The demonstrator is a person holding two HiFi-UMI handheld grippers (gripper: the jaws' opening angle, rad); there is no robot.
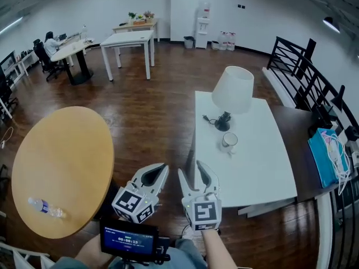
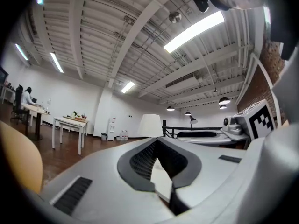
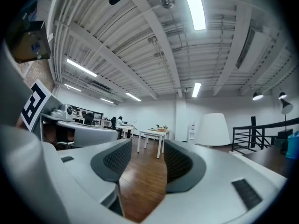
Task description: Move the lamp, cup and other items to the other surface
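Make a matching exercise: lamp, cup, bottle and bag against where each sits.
Things:
1 lamp
2 cup
3 bottle
4 bag

Places:
A lying on the round table
B beside the railing, far right
C white table, far half
D white table, just nearer than the lamp

Pairs: 1-C, 2-D, 3-A, 4-B
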